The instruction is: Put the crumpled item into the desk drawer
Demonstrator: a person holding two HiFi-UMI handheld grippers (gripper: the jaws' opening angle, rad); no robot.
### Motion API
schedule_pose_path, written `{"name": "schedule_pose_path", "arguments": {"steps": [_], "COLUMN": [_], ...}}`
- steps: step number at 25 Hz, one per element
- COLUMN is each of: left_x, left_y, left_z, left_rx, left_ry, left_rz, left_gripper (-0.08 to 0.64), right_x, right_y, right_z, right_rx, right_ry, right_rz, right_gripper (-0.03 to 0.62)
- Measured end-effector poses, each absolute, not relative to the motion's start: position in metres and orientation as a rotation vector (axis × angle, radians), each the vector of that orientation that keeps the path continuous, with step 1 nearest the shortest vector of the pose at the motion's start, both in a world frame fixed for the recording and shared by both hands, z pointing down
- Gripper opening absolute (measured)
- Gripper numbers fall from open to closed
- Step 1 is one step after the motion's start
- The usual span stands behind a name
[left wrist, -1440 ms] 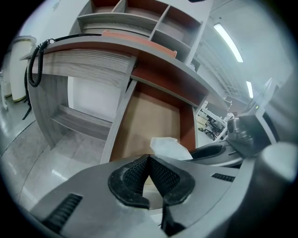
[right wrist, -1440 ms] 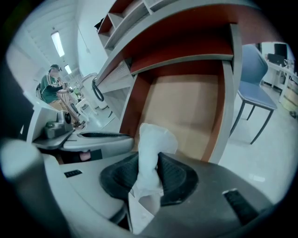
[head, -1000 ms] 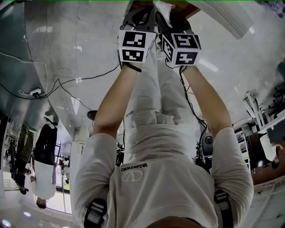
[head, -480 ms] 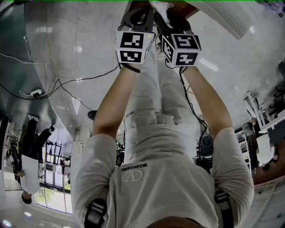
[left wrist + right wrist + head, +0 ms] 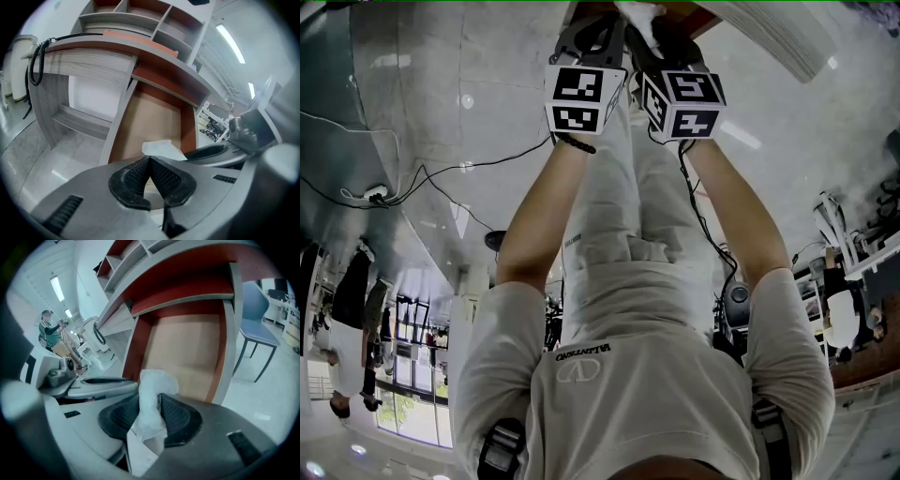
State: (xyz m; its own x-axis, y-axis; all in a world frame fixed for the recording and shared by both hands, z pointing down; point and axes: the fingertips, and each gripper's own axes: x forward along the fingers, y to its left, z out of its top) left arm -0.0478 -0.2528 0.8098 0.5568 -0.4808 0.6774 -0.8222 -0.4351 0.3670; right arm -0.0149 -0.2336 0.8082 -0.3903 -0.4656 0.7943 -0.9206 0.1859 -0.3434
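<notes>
Crumpled item [image 5: 146, 427] is sitting pinched between the right gripper's [image 5: 150, 398] jaws, which have just been opening. It is risking clinging to them instead of dropping into the drawer [image 5: 187, 352]. The left gripper's [image 5: 150, 161] jaws are resting together, empty.

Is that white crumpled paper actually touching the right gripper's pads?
Touching. The right gripper view shows the crumpled paper wedged between the pads of the right gripper, against both, though its jaws have just been opening.

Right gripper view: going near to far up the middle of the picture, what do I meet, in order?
crumpled item → drawer → desk top → shelves
</notes>
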Motion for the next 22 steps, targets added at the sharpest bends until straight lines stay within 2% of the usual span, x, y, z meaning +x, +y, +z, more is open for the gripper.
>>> {"name": "schedule_pose_path", "arguments": {"steps": [3, 5, 22], "left_x": [-0.052, -0.053, -0.049], "left_y": [-0.254, -0.255, -0.254], "left_z": [0.811, 0.812, 0.806], "left_rx": [2.101, 2.102, 2.103], "left_ry": [-1.057, -1.064, -1.058], "left_rz": [0.636, 0.632, 0.623], "left_gripper": [-0.002, -0.002, -0.002], "right_x": [-0.017, -0.018, -0.009], "right_y": [-0.233, -0.233, -0.232], "right_z": [0.809, 0.81, 0.8], "right_rx": [1.293, 1.291, 1.324], "right_ry": [-1.939, -1.942, -1.965], "right_rz": [1.133, 1.144, 1.158], "right_gripper": [0.141, 0.19, 0.19]}}
